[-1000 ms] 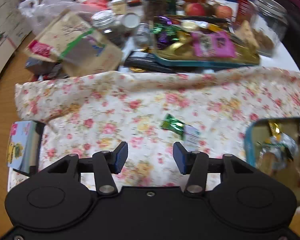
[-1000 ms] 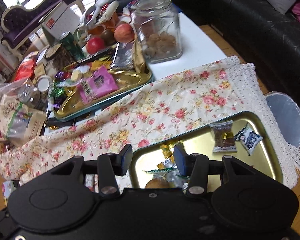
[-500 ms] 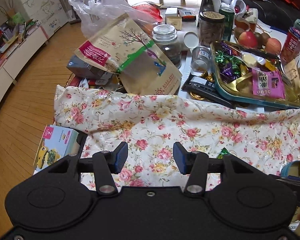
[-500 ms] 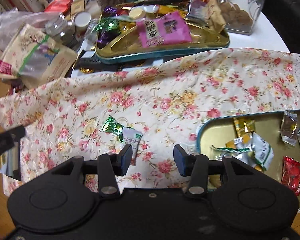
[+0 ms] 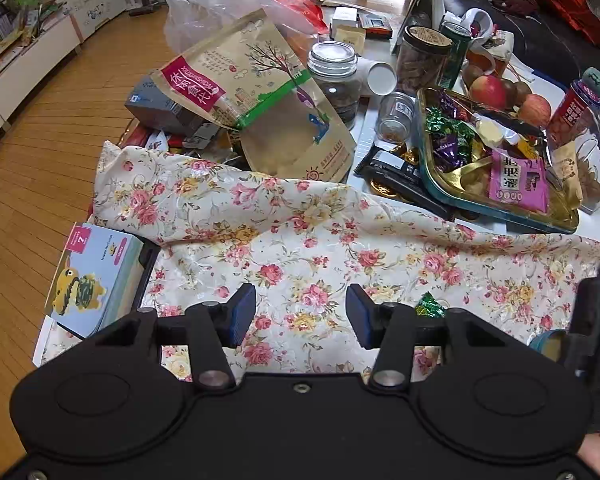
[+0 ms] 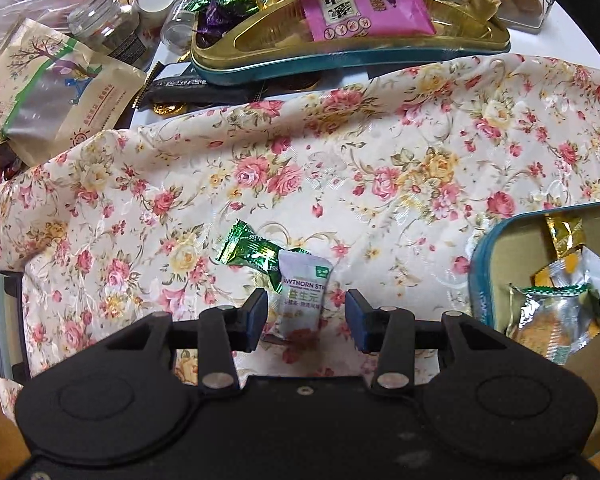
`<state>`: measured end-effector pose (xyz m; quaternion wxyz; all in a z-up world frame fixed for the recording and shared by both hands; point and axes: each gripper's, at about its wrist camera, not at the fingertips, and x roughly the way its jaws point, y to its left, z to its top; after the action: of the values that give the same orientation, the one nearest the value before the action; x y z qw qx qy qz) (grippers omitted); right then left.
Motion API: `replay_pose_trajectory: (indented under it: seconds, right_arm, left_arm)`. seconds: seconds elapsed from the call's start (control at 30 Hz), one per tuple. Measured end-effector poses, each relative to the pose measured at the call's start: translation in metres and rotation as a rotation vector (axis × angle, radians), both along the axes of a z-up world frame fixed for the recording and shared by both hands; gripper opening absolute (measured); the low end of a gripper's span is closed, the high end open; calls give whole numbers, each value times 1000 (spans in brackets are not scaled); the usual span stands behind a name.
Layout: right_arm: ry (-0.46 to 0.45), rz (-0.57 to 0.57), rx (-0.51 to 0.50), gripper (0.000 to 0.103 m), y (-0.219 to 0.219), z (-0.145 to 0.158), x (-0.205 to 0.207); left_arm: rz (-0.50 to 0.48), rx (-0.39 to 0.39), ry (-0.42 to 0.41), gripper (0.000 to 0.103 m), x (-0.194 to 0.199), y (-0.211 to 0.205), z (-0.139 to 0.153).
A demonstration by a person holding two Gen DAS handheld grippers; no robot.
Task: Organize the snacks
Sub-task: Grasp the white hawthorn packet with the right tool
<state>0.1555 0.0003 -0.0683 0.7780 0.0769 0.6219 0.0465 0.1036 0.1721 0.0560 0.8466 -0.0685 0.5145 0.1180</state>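
A white hawthorn snack packet lies on the floral cloth, partly over a green candy wrapper. My right gripper is open, low over the cloth, with the white packet between its fingers. A teal-rimmed gold tray with several wrapped snacks sits just right of it. My left gripper is open and empty above the cloth; the green candy shows behind its right finger. The right gripper's body shows at the right edge of the left wrist view.
A second gold tray full of sweets with a pink packet sits at the back. A large paper snack bag, jars, apples and a plastic bag crowd the far table. A blue box lies at the left edge.
My right gripper has swung left from over the near tray and dropped down around the white packet. My left gripper has pulled back and turned left, away from the candies.
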Motion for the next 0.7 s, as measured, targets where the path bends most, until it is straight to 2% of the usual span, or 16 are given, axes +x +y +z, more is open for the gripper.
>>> replay_pose_trajectory:
  seconds: [0.27, 0.3, 0.37, 0.43, 0.7]
  right_arm:
    - [11, 26, -43, 45, 12, -17, 3]
    - [13, 24, -50, 44, 11, -19, 3]
    - [17, 30, -51, 32, 9, -23, 3]
    - [19, 37, -48, 24, 6, -25, 0]
    - [30, 108, 17, 22, -6, -6, -30]
  left_arm:
    - [-8, 3, 10, 56, 4, -4, -4]
    - [-10, 3, 12, 56, 4, -5, -5]
    - [-16, 7, 14, 56, 6, -9, -6]
    - [-25, 6, 20, 56, 8, -12, -9]
    - [-29, -47, 82, 56, 23, -26, -33]
